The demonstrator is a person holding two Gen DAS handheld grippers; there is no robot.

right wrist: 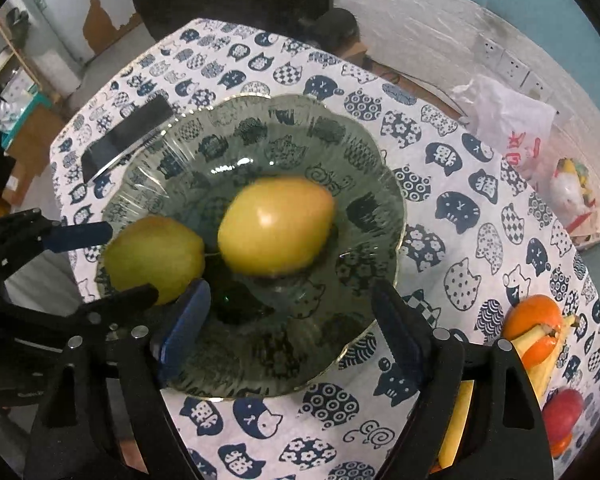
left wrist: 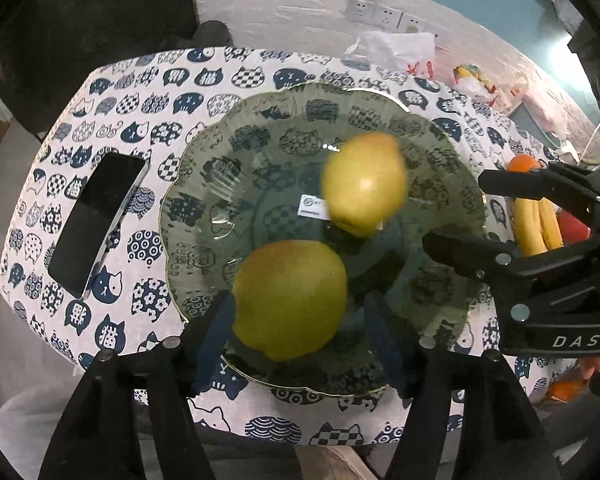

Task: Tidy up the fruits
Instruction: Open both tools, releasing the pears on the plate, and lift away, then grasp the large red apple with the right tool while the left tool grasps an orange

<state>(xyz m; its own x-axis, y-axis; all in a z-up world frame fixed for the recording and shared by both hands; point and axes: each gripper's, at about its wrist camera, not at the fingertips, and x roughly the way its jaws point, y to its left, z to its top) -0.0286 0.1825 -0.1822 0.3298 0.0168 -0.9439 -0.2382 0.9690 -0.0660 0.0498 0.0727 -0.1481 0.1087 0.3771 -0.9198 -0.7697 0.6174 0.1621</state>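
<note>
1. We see the left claw (left wrist: pixel 300 340) spread open around the near apple (left wrist: pixel 290 300), without clamping it.
2. The right claw (right wrist: pixel 288 320) hangs open and empty; the blurred far apple (right wrist: pixel 276 226) sits mid-frame on the glass plate (right wrist: pixel 380 184).
3. Bananas (left wrist: pixel 538 224) wait on the counter (left wrist: pixel 160 92), frame right.

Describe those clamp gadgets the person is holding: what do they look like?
Both the left gripper and the right gripper are matte black plastic frames with round silver rivets. Each ends in two jaws lined with dark blue pads. White letters "DAS" mark the right one's body. No cables show.
</note>
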